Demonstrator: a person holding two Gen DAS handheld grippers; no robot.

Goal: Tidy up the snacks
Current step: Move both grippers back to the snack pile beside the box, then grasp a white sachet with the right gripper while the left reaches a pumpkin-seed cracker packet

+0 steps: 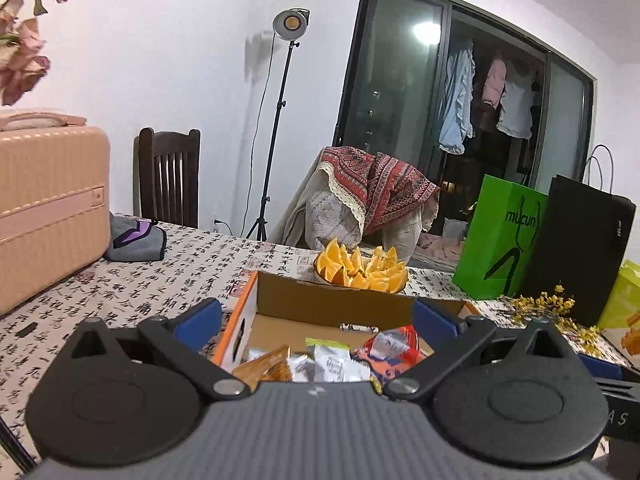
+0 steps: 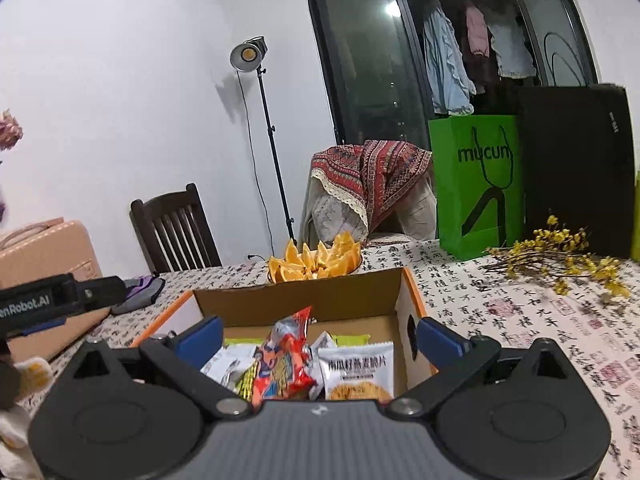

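Both our claws, left [image 1: 316,320] and right [image 2: 318,334], gape wide and hold nothing above the box [image 2: 300,300], where the snacks [image 2: 292,360] lie heaped. Diving in together, we risk colliding, crushing packets, or shoving the box into the oranges [image 2: 316,260] at twelve o'clock.

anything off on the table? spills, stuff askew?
No spills or damage visible. Snack packets sit jumbled in the cardboard box, one red packet standing on end. Yellow flower sprigs lie loose on the tablecloth, not in a vase. Orange wedges stay in their bowl. Both grippers open, empty.
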